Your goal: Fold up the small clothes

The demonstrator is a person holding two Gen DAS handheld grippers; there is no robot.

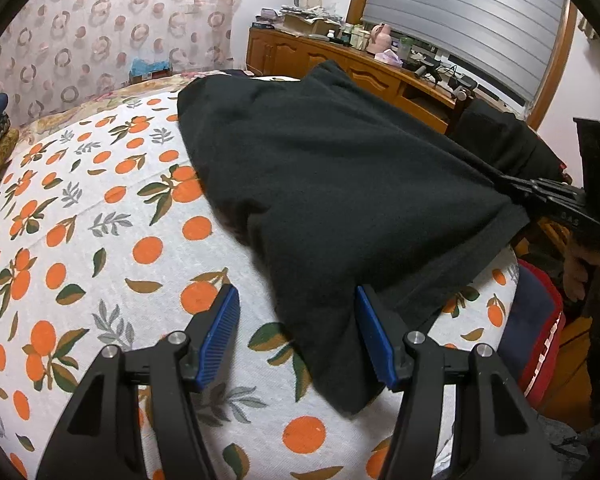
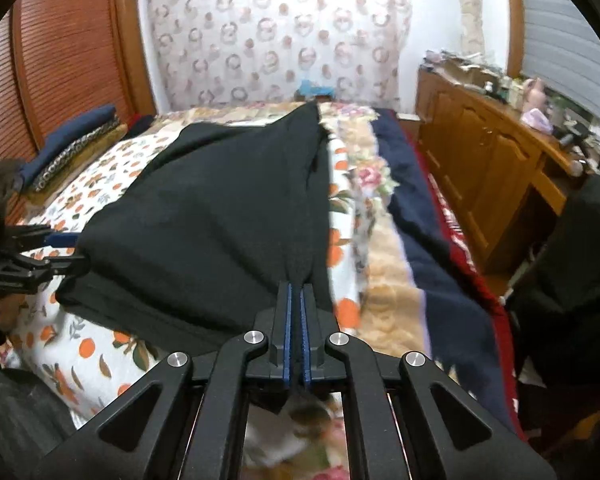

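A black garment lies spread on a bed sheet printed with oranges. My left gripper is open; its blue pads straddle the garment's near corner, which lies against the right pad. My right gripper is shut on the garment's edge and holds that side lifted off the sheet. In the left wrist view the right gripper shows at the right, clamped on the cloth. In the right wrist view the left gripper shows at the left edge, beside the garment.
Folded clothes are stacked by the wooden headboard. A floral blanket and a navy and red blanket hang at the bed's side. A cluttered wooden cabinet stands beyond. A patterned curtain covers the far wall.
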